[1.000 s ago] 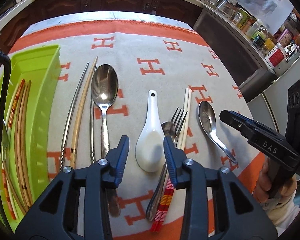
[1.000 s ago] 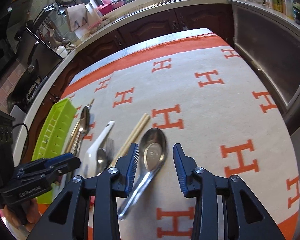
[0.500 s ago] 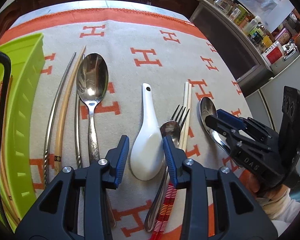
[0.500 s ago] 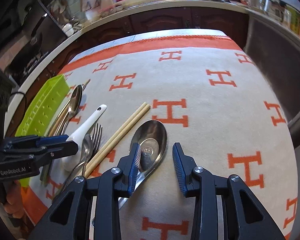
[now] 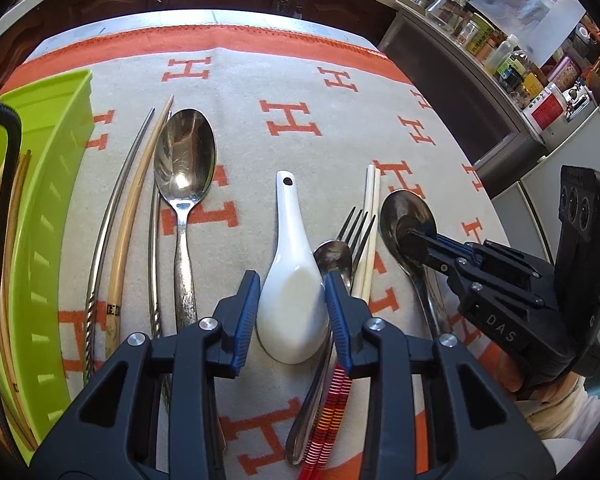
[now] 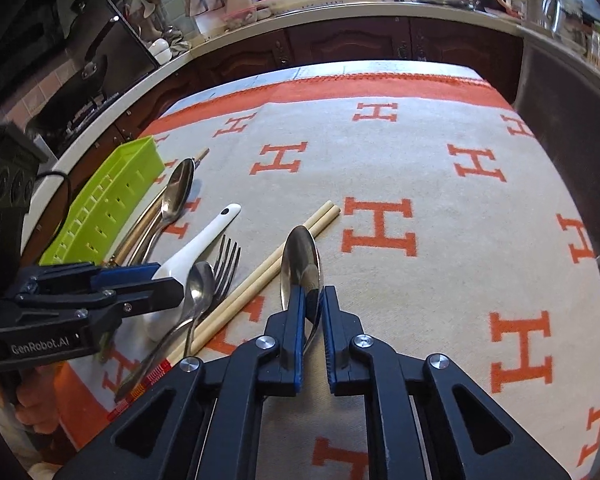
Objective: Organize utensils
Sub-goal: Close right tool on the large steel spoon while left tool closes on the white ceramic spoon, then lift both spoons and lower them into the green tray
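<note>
My right gripper (image 6: 311,300) is shut on the neck of a steel spoon (image 6: 300,258); the spoon's bowl points away over the cloth. In the left wrist view that spoon (image 5: 400,216) lies at the right with the right gripper (image 5: 414,240) on it. My left gripper (image 5: 290,292) is open, its fingers either side of the white ceramic spoon (image 5: 294,300). Beside it lie a fork (image 5: 358,232), a small spoon (image 5: 332,256), pale chopsticks (image 5: 372,216), a big steel spoon (image 5: 184,164) and long chopsticks (image 5: 128,216).
A green utensil tray (image 5: 48,184) stands at the left with several chopsticks inside. The table wears a cream cloth with orange H marks (image 6: 380,224). Kitchen counters and dark cabinets (image 6: 340,44) ring the table. Jars (image 5: 500,56) stand on the right counter.
My right gripper has moved onto the steel spoon and closed on its neck, tilting the bowl. My left gripper has moved forward so its open fingers flank the white ceramic spoon.
</note>
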Tool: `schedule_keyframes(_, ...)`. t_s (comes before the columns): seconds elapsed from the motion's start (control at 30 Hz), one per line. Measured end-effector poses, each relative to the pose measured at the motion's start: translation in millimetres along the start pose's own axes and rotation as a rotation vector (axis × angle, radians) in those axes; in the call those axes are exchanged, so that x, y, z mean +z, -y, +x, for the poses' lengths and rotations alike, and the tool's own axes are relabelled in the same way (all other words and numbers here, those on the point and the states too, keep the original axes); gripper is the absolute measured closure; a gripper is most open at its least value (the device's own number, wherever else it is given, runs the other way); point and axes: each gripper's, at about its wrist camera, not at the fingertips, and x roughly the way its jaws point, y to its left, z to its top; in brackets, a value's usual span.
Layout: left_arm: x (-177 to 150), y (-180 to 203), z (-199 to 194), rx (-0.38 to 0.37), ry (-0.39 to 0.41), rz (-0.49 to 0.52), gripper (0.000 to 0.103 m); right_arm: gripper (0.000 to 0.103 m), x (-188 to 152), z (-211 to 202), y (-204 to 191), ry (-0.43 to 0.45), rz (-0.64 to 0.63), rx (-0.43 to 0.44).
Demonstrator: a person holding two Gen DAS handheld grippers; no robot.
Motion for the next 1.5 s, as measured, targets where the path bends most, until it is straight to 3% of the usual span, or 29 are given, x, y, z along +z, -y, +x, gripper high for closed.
schedule_keyframes(0.17, -4, 6, -9, 0.023, 0.026, 0.023, 0.073, 0.096, -1, -2, 1, -0.004, 0.014, 0.002)
schedule_keyframes(0.33, -8, 9, -4, -0.047, -0.05, 0.013, 0.073, 0.096, -4, -4, 2, -0.008, 0.023, 0.007)
schedule_keyframes(0.6, -11, 2, -8, -0.06, -0.042, -0.036, 0.075, 0.096, -6, -5, 4, -0.011, 0.032, 0.012)
schedule_keyframes(0.67, -12, 4, -11, -0.048, -0.029, -0.025, 0.081, 0.096, -7, -5, 4, -0.012, 0.031, 0.012)
schedule_keyframes(0.73, -11, 6, -19, -0.084, 0.001, -0.022, 0.091, 0.096, -8, -6, 4, -0.012, 0.03, 0.01)
schedule_keyframes(0.87, -11, 15, -20, -0.048, -0.003, 0.012, 0.093, 0.096, -11, -8, 3, -0.013, 0.025, 0.004)
schedule_keyframes(1.13, -16, 17, -14, -0.076, -0.011, 0.009, 0.093, 0.096, -17, -11, 0, -0.024, 0.027, 0.007)
schedule_keyframes(1.3, -23, 30, -23, -0.039, 0.048, 0.065, 0.099, 0.098, -18, -20, -5, -0.022, 0.035, 0.013)
schedule_keyframes(1.5, -30, 27, -68, 0.007, 0.149, 0.071, 0.099, 0.098, -18, -45, -24, 0.007, 0.011, 0.035)
